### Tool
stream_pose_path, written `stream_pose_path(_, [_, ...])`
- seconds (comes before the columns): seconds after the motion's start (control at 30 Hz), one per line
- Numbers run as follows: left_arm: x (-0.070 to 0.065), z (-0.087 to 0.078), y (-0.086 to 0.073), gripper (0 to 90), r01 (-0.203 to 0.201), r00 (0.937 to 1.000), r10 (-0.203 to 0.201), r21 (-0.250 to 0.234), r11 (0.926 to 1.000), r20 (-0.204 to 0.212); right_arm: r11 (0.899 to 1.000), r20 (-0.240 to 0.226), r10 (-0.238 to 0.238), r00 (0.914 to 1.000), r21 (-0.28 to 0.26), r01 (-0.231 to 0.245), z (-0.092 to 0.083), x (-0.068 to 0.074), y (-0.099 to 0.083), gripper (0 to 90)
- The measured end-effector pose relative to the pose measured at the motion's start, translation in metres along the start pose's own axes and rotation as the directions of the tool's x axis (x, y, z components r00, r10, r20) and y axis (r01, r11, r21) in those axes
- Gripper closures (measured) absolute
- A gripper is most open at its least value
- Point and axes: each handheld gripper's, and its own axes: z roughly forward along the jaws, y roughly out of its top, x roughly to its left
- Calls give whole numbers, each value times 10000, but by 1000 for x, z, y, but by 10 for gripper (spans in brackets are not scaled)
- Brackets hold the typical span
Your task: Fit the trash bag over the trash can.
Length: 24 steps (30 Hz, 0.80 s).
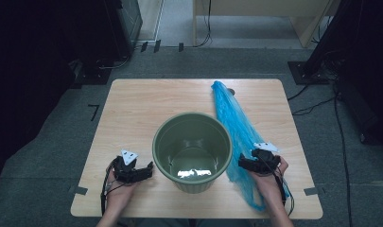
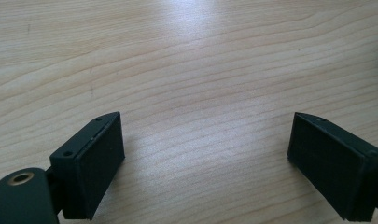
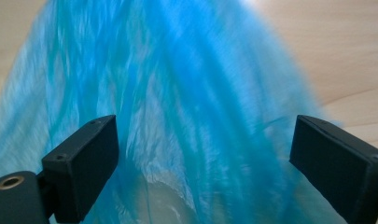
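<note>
Barely begun — the crumpled blue plastic bag [image 1: 236,127] lies flat on the wooden table [image 1: 132,113] at three o'clock of the empty round green plastic bin [image 1: 192,149], unlined, with the right gripper [image 1: 242,164] spread wide over it, gripping nothing, and the left gripper [image 1: 149,166] equally wide over bare wood.

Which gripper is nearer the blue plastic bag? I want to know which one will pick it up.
Right. The right gripper hangs open over the blue plastic bag; the left gripper sits across the green bin, over bare table.
</note>
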Motion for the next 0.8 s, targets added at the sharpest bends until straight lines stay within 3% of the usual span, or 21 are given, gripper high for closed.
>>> stream_pose_path(0.07, [0,0,0,102,-22,10000,22,-6,10000,16,9962,174,276,9995,-834,-260,-17,2,11,85])
stream_pose_path(0.23, [-1,1,0,102,14,10000,-14,-37,10000,7,9909,-236,328,9992,-1302,-356,-15,12,18,61])
stream_pose_path(0.4, [-1,0,0,104,35,10000,-35,-43,10000,6,9971,-396,-124,9991,-749,94,10,23,16,20])
stream_pose_path(0.57, [-1,0,0,104,33,10000,-33,-39,10000,6,9985,-240,-453,9987,-303,446,19,27,8,37])
stream_pose_path(0.67, [-1,0,0,104,26,10000,-26,-42,10000,7,9991,29,-413,9991,-57,414,22,27,5,101])
stream_pose_path(0.8, [-1,0,0,104,16,10000,-16,-33,10000,31,9990,-566,-324,9979,-341,305,19,25,2,292])
